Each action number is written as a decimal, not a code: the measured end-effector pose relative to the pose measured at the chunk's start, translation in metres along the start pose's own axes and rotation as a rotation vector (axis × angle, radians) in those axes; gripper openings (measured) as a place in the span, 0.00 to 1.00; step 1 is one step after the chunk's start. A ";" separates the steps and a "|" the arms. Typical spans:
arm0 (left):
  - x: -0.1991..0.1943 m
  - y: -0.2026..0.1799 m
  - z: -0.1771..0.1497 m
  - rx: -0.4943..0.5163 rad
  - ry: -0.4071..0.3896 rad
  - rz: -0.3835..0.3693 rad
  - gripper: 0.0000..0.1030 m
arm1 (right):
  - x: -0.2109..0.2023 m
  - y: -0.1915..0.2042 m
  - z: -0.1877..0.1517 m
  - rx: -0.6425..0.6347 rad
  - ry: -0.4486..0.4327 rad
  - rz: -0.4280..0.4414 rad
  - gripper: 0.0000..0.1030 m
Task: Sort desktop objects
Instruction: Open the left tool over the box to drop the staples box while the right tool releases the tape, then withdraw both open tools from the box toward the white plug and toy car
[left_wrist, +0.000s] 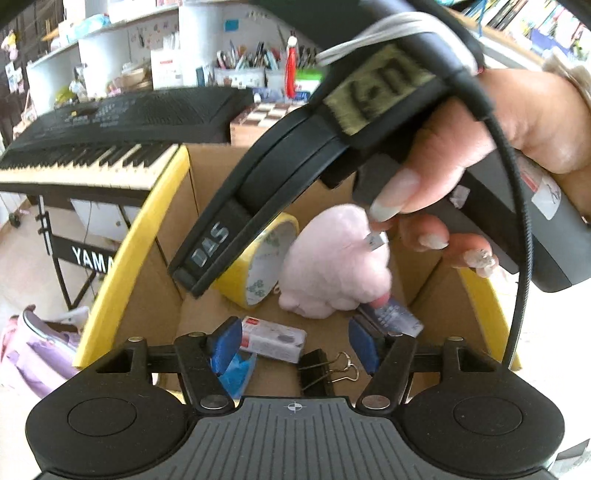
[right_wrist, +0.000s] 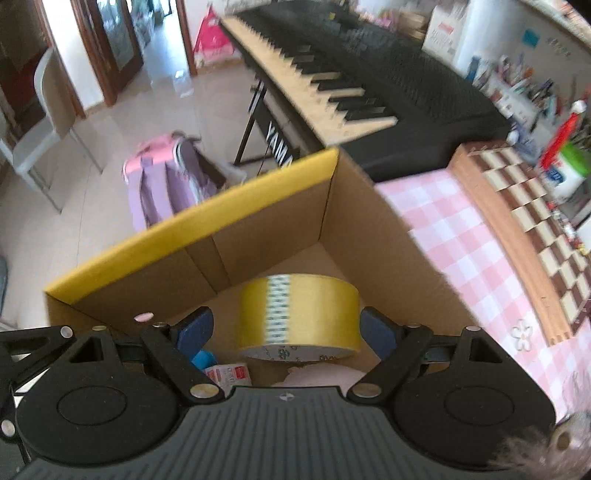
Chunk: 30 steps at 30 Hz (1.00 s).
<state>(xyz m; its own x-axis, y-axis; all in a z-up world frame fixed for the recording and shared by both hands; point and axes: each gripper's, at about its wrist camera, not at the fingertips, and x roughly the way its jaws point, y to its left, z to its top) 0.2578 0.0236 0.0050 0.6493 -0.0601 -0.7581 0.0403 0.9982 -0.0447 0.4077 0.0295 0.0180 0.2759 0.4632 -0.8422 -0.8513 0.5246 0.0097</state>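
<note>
A cardboard box (right_wrist: 258, 236) with a yellow-taped rim stands on a pink-checked tabletop (right_wrist: 461, 236), already holding a roll of yellow tape (right_wrist: 299, 314), a pink plush toy (left_wrist: 332, 258), a small white carton (left_wrist: 273, 338), a black binder clip (left_wrist: 317, 373) and a printed card (left_wrist: 391, 319) at the plush toy's lower edge. The right gripper (right_wrist: 286, 332) hangs over the box with its jaws standing wide on either side of the tape roll, the blue pads seemingly clear of it, so nothing appears held. The left gripper (left_wrist: 295, 341) points down into the same box, jaws partly open and empty, the carton and binder clip lying between and beneath them. Seen from the left wrist, the hand (left_wrist: 480, 155) carrying the right gripper crowds the opening. The risk, judging from this, is a collision between the two tools in the tight box, or a pad catching the roll and tipping it onto the plush toy.
</note>
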 end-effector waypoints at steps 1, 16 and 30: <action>-0.005 -0.002 -0.002 0.005 -0.014 -0.002 0.64 | -0.010 -0.001 -0.001 0.017 -0.028 -0.004 0.84; -0.106 0.030 -0.033 0.019 -0.307 0.032 0.75 | -0.174 0.026 -0.111 0.345 -0.440 -0.337 0.84; -0.160 0.067 -0.102 -0.058 -0.363 0.059 0.83 | -0.201 0.148 -0.232 0.575 -0.505 -0.551 0.85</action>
<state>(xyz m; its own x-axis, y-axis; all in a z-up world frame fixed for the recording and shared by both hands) 0.0791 0.0999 0.0575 0.8769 0.0112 -0.4805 -0.0414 0.9978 -0.0523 0.1225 -0.1511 0.0639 0.8494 0.2289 -0.4755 -0.2297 0.9716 0.0574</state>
